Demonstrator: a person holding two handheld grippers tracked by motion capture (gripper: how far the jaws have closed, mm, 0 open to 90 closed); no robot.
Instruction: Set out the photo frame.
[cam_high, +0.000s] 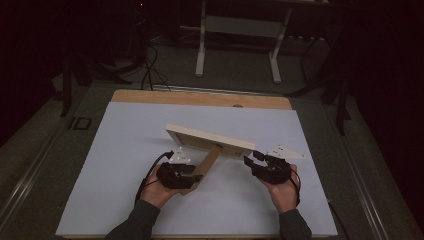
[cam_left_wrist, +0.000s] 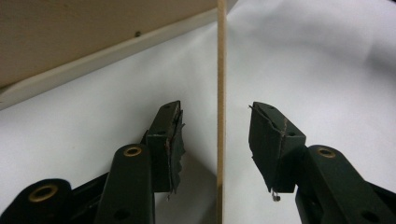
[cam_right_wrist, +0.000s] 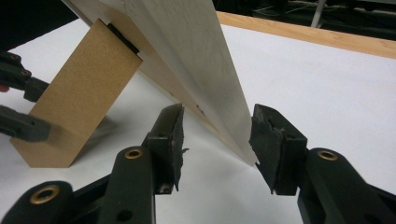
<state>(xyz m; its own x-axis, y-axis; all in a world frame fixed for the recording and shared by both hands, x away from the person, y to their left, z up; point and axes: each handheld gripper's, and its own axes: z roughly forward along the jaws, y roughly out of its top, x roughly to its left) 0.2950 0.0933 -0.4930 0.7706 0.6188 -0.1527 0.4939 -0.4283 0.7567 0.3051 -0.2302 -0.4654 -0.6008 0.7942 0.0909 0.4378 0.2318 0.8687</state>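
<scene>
I have a picture frame (cam_high: 210, 140) standing back-side toward me on the worktop (cam_high: 125, 165), propped at a lean by its fold-out easel leg (cam_high: 205, 167). Left gripper (cam_high: 192, 174) sits at the foot of that leg; in the left gripper view the thin brown board (cam_left_wrist: 220, 116) runs edge-on straight up between the jaws, which stand well apart with clear daylight on both sides, so nothing is gripped. Right gripper (cam_high: 251, 159) is at the frame's near end; in the right gripper view the pale frame corner (cam_right_wrist: 245, 154) sits between the jaws, very close to the right-hand pad (cam_right_wrist: 273, 140), though I cannot tell whether it actually touches; the other pad stands apart from the frame, so no clamp there either. Handling judgement: the frame looks like light wood or composite, rigid along its rails, probably with a glazed front that I would treat as fragile. The leg (cam_right_wrist: 79, 98) reads as thin pressed board on a small hinge, stiff in plane but easy to snap or tear out if levered sideways. I would pinch the leg flat across its faces near the free end, and take the frame on its solid rail, not the backing panel.
</scene>
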